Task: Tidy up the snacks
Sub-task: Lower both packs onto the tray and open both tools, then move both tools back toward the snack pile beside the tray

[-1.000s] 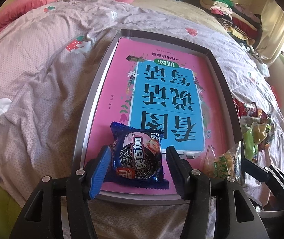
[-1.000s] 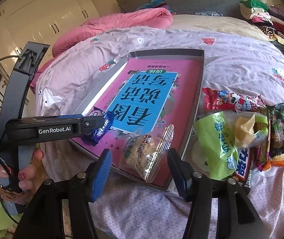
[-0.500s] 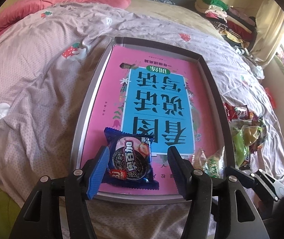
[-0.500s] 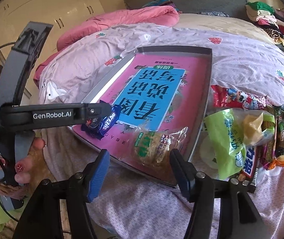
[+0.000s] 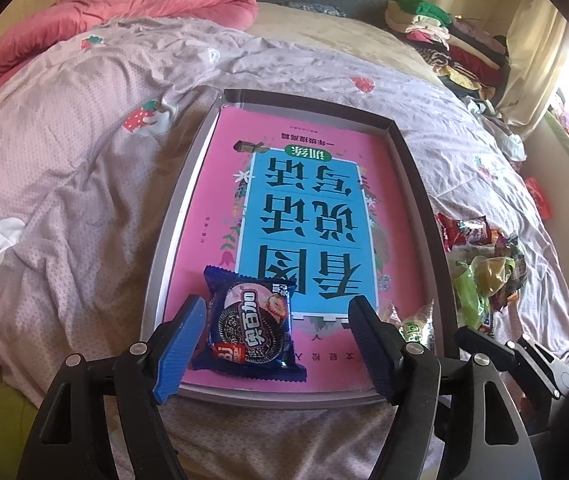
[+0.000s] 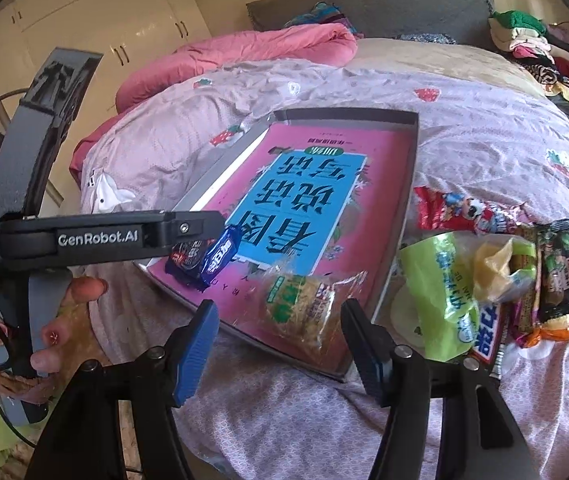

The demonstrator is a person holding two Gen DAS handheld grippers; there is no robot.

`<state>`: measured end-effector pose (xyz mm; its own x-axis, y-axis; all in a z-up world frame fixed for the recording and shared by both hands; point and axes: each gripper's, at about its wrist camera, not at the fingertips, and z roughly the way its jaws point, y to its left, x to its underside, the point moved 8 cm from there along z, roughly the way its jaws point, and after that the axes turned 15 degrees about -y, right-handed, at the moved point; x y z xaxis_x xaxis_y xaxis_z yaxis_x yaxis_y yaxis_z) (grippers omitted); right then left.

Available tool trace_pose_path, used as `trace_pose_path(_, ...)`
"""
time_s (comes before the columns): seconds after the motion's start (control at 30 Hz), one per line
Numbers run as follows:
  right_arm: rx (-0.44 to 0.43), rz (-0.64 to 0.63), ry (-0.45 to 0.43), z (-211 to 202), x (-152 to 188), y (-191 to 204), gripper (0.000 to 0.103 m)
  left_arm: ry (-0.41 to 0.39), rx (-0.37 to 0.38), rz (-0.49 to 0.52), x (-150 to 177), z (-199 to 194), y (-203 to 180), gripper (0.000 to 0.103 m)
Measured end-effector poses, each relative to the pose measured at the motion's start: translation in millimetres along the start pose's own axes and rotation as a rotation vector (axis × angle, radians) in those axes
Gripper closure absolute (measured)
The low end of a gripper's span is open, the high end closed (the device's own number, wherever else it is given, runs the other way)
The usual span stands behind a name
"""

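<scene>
A dark blue cookie pack (image 5: 250,328) lies flat on the pink book (image 5: 308,216) inside the grey tray (image 5: 164,248), at its near left end. My left gripper (image 5: 276,344) straddles the pack; its jaws are opening and the pads stand clear of it. In the right wrist view a clear pack with a green label (image 6: 304,304) rests on the tray's near right corner. My right gripper (image 6: 280,344) hovers around it, jaws opening, pads not touching. The same clear pack (image 5: 412,328) peeks out behind the left gripper's right finger.
A heap of loose snack packs (image 6: 484,272) lies on the purple bedspread right of the tray (image 6: 412,184). A hand (image 6: 64,312) grips the left tool at the view's left. A pink quilt (image 5: 124,12) and stacked clothes (image 5: 444,36) sit far back.
Both grippers' jaws have widened. The clear pack dropped from a tilted stand to lying flat on the tray. The cookie pack now lies free between the left pads.
</scene>
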<state>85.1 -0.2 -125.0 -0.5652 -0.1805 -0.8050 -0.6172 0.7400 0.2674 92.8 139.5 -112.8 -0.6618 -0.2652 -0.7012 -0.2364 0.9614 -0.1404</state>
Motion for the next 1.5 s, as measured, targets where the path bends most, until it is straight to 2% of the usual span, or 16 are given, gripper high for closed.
trace_pose_path(0.3, 0.05, -0.002, -0.055, -13.2, -10.0, -11.9, 0.032, -0.008, 0.04, 0.003, -2.1, -7.7, -11.5, 0.027)
trace_pose_path(0.83, 0.118, 0.012, -0.129, -40.4, -23.8, -38.1, 0.032, -0.035, 0.109, 0.032, -8.5, -26.7, -37.4, 0.027)
trace_pose_path(1.5, 0.245, 0.071, -0.22, -85.3, -39.1, -95.5, 0.032, -0.087, 0.182, 0.082, -12.9, -46.9, -71.7, 0.027)
